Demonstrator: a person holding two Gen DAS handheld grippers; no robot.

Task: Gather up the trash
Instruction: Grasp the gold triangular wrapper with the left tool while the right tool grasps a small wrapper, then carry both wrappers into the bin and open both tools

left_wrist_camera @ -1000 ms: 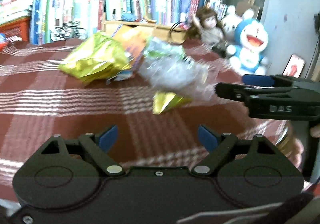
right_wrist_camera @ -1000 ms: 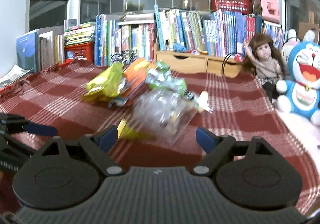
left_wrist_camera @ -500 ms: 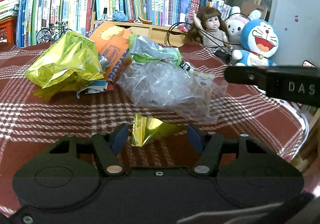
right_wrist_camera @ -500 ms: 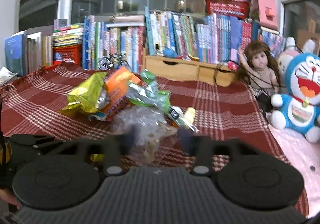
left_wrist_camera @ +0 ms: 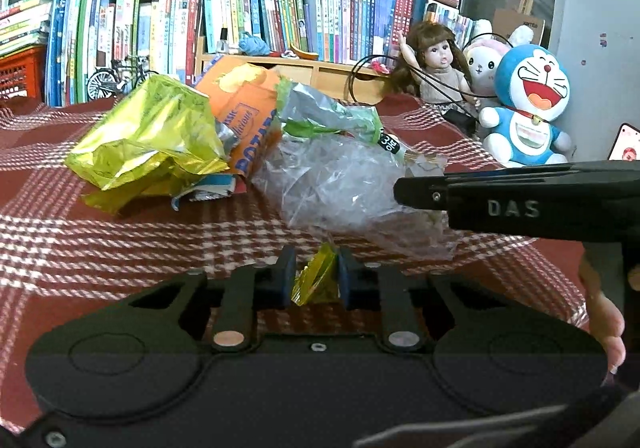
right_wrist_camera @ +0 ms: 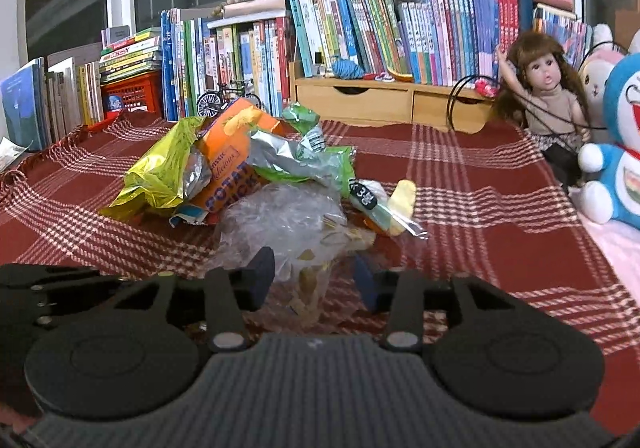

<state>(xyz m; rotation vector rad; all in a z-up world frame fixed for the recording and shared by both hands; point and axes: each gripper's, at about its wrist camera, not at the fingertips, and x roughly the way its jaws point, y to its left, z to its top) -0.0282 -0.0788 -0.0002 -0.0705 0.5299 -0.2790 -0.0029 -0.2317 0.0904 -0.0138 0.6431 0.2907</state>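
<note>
On the red plaid cloth [left_wrist_camera: 100, 244], my left gripper [left_wrist_camera: 315, 276] is shut on a small yellow foil wrapper [left_wrist_camera: 314, 282]. Behind it lies a pile: a crumpled yellow-green foil bag [left_wrist_camera: 148, 139], an orange potato-snack pack [left_wrist_camera: 248, 115], a green and silver wrapper [left_wrist_camera: 328, 115] and a clear plastic bag [left_wrist_camera: 340, 183]. My right gripper [right_wrist_camera: 313, 280] has its jaws half narrowed around the near end of the clear plastic bag [right_wrist_camera: 288, 224], with a small gap at the right pad. From the left wrist view, the right gripper [left_wrist_camera: 404, 189] reaches in side-on over that bag.
A doll [left_wrist_camera: 436, 63], a blue plush toy [left_wrist_camera: 528, 99] and a white plush stand at the back right. Rows of books [left_wrist_camera: 260, 7], a wooden drawer unit [right_wrist_camera: 392, 103] and a toy bicycle [left_wrist_camera: 116, 77] line the back. A hand [left_wrist_camera: 604, 312] holds the right gripper.
My left gripper moved forward and shut on the small yellow wrapper. My right gripper came forward over the clear bag and its jaws narrowed around the bag's near end.
</note>
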